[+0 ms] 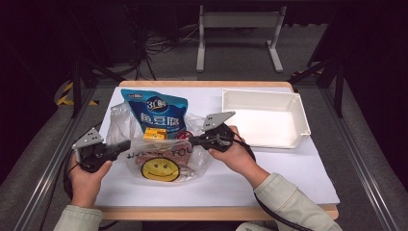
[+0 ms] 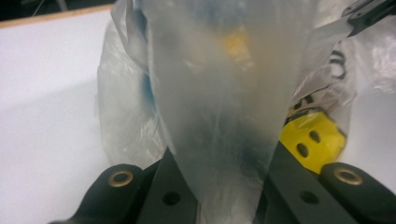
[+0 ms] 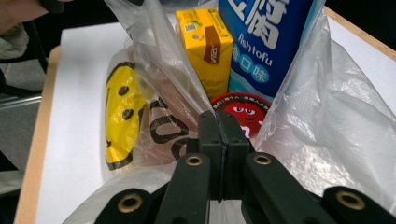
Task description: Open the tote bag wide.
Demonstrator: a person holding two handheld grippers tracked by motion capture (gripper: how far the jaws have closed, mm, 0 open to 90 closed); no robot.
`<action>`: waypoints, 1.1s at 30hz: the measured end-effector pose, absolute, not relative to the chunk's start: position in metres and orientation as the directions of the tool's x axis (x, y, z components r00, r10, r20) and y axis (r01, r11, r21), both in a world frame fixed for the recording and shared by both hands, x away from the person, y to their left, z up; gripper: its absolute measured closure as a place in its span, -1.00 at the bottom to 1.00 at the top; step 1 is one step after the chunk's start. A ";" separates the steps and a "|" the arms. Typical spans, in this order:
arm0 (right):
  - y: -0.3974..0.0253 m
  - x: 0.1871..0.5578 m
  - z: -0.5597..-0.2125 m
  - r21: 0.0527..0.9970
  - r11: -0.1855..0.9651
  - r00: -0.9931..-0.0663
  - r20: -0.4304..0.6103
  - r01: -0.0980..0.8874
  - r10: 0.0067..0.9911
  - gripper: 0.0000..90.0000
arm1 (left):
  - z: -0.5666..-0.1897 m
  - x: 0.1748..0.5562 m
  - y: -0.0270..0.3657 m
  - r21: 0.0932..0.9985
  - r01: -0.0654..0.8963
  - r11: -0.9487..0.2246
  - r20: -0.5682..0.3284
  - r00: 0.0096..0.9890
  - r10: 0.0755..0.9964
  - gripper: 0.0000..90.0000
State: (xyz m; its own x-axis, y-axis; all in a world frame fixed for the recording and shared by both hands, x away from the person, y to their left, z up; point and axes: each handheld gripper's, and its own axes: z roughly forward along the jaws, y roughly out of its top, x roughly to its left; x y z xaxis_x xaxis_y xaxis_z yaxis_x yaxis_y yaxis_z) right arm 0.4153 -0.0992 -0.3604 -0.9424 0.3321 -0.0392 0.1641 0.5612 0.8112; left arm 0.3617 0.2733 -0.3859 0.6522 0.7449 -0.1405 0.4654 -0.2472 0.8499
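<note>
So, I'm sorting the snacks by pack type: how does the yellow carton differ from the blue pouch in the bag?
The yellow carton is a small, stiff box; the blue pouch is a soft packet, far larger. In the high view the pouch sticks well out of the clear plastic bag, while the carton sits at its mouth. Both are inside that bag, side by side.

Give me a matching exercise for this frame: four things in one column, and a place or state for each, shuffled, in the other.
Things:
1. blue pouch
2. yellow carton
3. white bin
4. right gripper

Places or states:
A. stands empty at the table's far right
B. jaws shut on the plastic bag
C. sticks out of the bag's mouth, Fishtofu printed on it
D. small box in the bag beside the pouch

Pairs: 1-C, 2-D, 3-A, 4-B
</note>
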 end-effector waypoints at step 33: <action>-0.101 0.383 -0.397 0.705 0.701 -0.981 -0.038 0.108 0.190 1.00 | -0.420 0.356 0.275 0.781 0.559 -0.278 -0.208 0.653 0.728 0.96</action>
